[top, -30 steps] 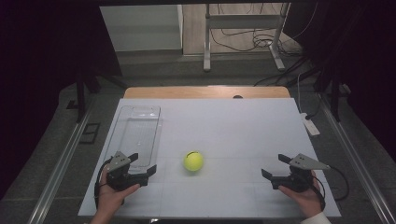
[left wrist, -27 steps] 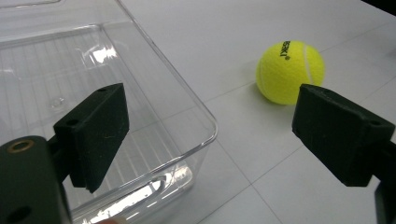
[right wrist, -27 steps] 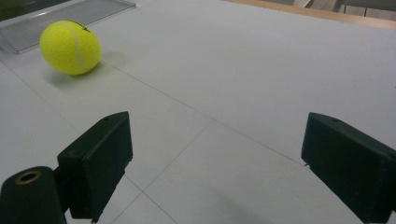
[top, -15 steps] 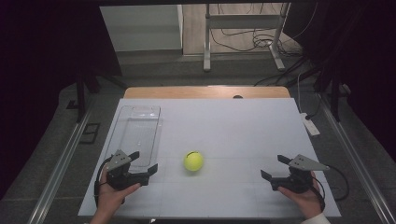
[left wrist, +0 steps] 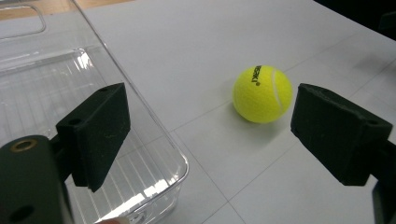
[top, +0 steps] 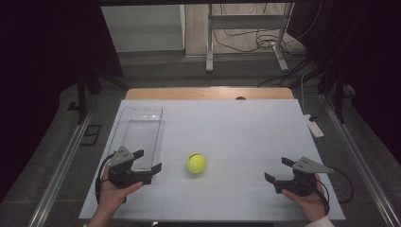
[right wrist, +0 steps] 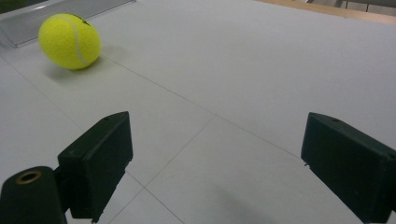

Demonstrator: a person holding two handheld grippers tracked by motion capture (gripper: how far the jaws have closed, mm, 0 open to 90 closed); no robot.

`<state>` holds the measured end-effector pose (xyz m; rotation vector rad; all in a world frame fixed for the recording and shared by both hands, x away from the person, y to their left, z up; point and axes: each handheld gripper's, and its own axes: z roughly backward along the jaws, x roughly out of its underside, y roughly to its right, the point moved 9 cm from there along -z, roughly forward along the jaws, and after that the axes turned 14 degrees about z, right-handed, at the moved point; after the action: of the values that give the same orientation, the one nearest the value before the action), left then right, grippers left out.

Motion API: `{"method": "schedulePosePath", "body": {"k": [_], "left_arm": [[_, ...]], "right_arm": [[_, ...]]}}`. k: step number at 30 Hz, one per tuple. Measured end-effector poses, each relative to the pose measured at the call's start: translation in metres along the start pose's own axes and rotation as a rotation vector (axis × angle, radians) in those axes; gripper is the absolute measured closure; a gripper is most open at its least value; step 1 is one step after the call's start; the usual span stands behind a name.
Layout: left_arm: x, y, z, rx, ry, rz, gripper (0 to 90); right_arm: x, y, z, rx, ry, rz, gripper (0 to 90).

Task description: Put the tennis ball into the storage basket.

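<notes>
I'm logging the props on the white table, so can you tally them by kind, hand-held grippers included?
Yellow tennis ball: 1
Clear plastic bin: 1
Hand-held grippers: 2, namely left gripper and right gripper, both open with nothing between the pads
Total: 4

White table top [top: 246,127], wooden edge at far side; grey floor [top: 156,71]; metal stand [top: 246,38], cables behind; dark surroundings.

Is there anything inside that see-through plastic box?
Empty: the clear rectangular plastic box shows only its ribbed floor; the yellow tennis ball lies outside on the white table.
</notes>
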<state>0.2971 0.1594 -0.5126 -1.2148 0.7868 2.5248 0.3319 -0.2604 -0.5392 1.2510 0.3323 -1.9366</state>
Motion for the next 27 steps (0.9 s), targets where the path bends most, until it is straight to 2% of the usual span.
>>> {"method": "schedulePosePath", "body": {"k": [9, 15, 27], "left_arm": [[-0.013, 0.010, 0.000, 0.014, -0.022, -0.021, 13.0], [-0.019, 0.020, -0.006, 0.016, -0.065, -0.041, 13.0], [-0.034, 0.036, -0.013, 0.041, -0.083, -0.065, 12.9]], "right_arm": [[0.001, 0.000, 0.003, 0.009, -0.004, -0.003, 9.6], [0.001, 0.000, 0.003, 0.006, 0.000, -0.003, 9.6], [0.000, 0.000, 0.002, 0.001, 0.003, 0.001, 9.6]]}}
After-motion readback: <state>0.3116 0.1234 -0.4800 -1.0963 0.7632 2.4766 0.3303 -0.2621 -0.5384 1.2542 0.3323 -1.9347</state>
